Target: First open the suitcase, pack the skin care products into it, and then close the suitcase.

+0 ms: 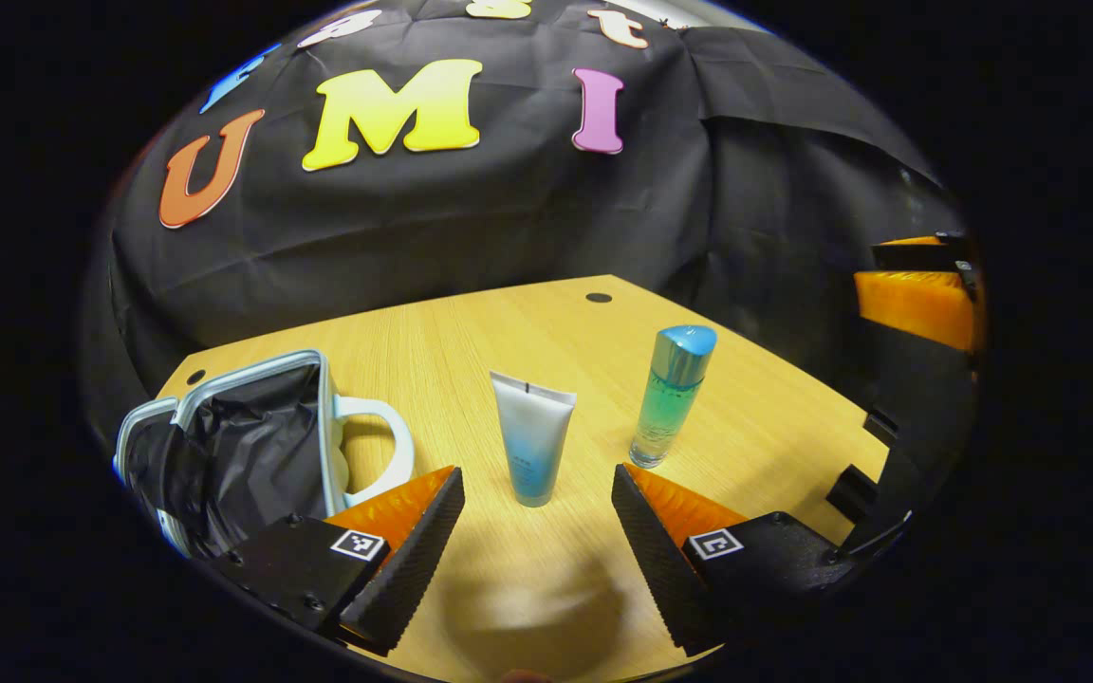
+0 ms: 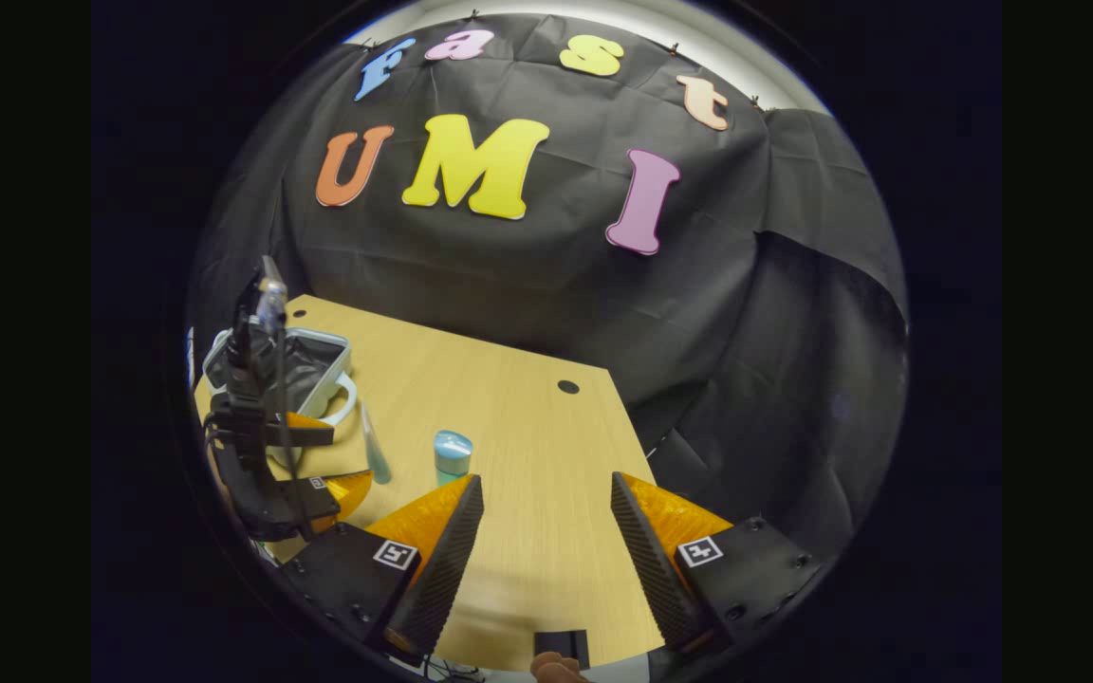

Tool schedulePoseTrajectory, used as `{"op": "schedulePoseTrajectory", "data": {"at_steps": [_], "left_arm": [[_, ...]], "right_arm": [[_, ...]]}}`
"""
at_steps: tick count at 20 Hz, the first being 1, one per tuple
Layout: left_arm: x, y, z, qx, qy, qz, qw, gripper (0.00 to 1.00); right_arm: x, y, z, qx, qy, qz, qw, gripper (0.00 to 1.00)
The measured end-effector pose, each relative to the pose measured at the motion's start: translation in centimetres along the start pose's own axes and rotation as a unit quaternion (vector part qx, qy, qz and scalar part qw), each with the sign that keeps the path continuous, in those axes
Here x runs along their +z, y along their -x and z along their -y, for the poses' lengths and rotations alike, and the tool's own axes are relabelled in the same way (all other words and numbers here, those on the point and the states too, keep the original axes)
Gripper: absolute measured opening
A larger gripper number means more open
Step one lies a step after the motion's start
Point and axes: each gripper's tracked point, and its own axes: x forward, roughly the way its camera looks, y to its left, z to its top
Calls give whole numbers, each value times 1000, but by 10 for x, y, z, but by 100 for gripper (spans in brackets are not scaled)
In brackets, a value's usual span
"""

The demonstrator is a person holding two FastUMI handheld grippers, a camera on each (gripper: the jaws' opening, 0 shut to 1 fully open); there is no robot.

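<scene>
In the left gripper view, a white-and-blue tube stands upright on the wooden table, straight ahead of my open left gripper and just beyond its fingertips. A teal bottle with a blue cap stands to the tube's right. The small suitcase lies open at the left, showing black lining and a white handle. In the right gripper view, my right gripper is open above the table with nothing between its fingers; the bottle, the tube and the suitcase lie to its left, near the left gripper.
A small dark hole marks the table's far side. The black cloth wall rises right behind the table. The right gripper shows at the right edge of the left gripper view. The table's right edge drops off near my right gripper.
</scene>
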Motion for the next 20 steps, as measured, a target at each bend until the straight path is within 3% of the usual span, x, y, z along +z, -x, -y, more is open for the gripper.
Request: {"op": "schedulePoseTrajectory", "data": {"at_steps": [6, 11, 12, 13, 15, 16, 17, 20], "left_arm": [[-15, -34, -6, 43, 44, -25, 998, 99], [-13, -54, -11, 62, 42, -29, 997, 77], [-13, -57, -10, 61, 41, -32, 997, 70], [-13, -58, -10, 60, 42, -35, 997, 55], [-14, -56, -12, 67, 40, -41, 996, 47], [-14, -53, -16, 75, 42, -43, 995, 53], [-14, -50, -16, 75, 49, -45, 995, 45], [-2, -34, -13, 65, 56, -35, 996, 44]], "right_arm": [[-18, -19, 17, 6, 11, -22, 1000, 81], [-34, -31, 14, 21, 17, -38, 999, 81], [-35, -33, 11, 24, 19, -39, 999, 80], [-37, -34, 9, 30, 19, -41, 999, 81], [-40, -39, 3, 40, 16, -46, 998, 80], [-40, -42, -2, 47, 14, -48, 998, 80], [-42, -45, -6, 53, 14, -52, 997, 80], [-48, -59, -17, 65, 12, -66, 996, 81]]}}
